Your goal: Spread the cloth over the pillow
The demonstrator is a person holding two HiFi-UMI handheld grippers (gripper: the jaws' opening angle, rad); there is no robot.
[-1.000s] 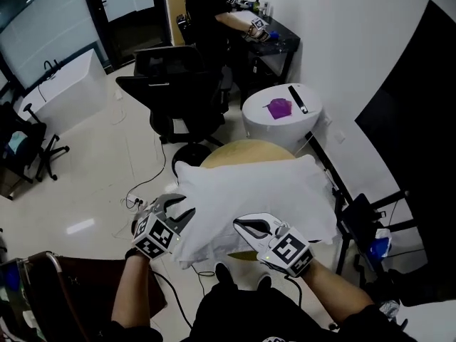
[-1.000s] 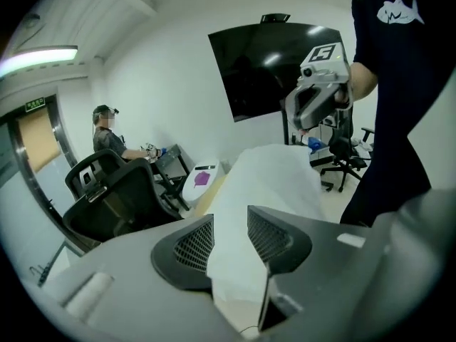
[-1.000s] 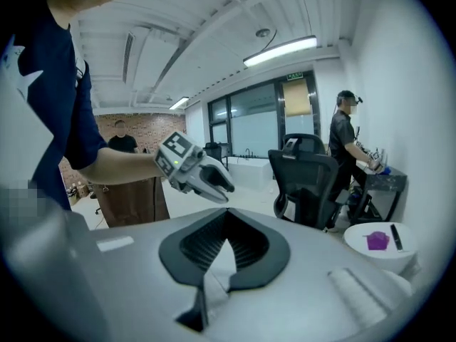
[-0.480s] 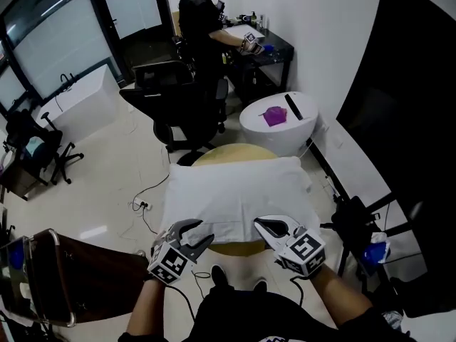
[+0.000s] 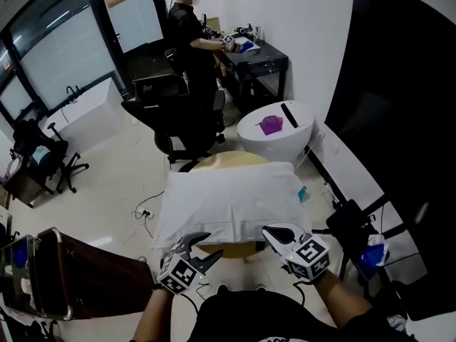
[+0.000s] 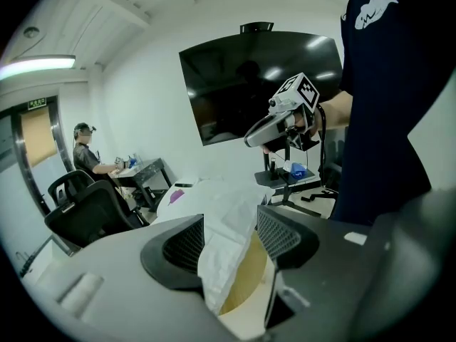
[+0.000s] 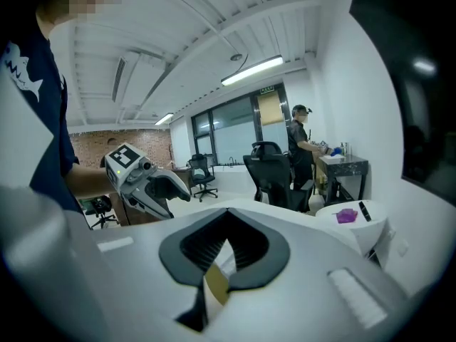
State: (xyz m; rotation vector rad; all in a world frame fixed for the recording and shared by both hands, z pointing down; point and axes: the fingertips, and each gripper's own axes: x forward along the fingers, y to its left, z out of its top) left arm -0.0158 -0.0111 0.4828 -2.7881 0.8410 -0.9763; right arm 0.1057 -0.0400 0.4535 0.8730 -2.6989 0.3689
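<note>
A white cloth (image 5: 228, 199) lies spread flat on a round yellowish table (image 5: 226, 248), and I cannot tell the pillow apart beneath it. My left gripper (image 5: 194, 249) sits at the cloth's near left corner. Its jaws are opening. In the left gripper view (image 6: 231, 223) a fold of cloth (image 6: 226, 228) hangs loose between the wide pads and leans on the left one. My right gripper (image 5: 279, 234) is at the near right edge. Its tips meet (image 7: 227, 212), shut on the cloth's edge, and a bit of white cloth (image 7: 231, 259) shows behind them.
A white round side table (image 5: 274, 128) with a purple object stands behind the cloth. Farther back are a black office chair (image 5: 171, 105) and a person (image 5: 189, 20) at a black desk. A brown chair (image 5: 78, 269) is at my left, a black stand (image 5: 353, 223) at my right.
The cloth has come down from a raised bundle to lie flat on the round table. Both grippers have drawn back toward me. The left jaws have spread wider.
</note>
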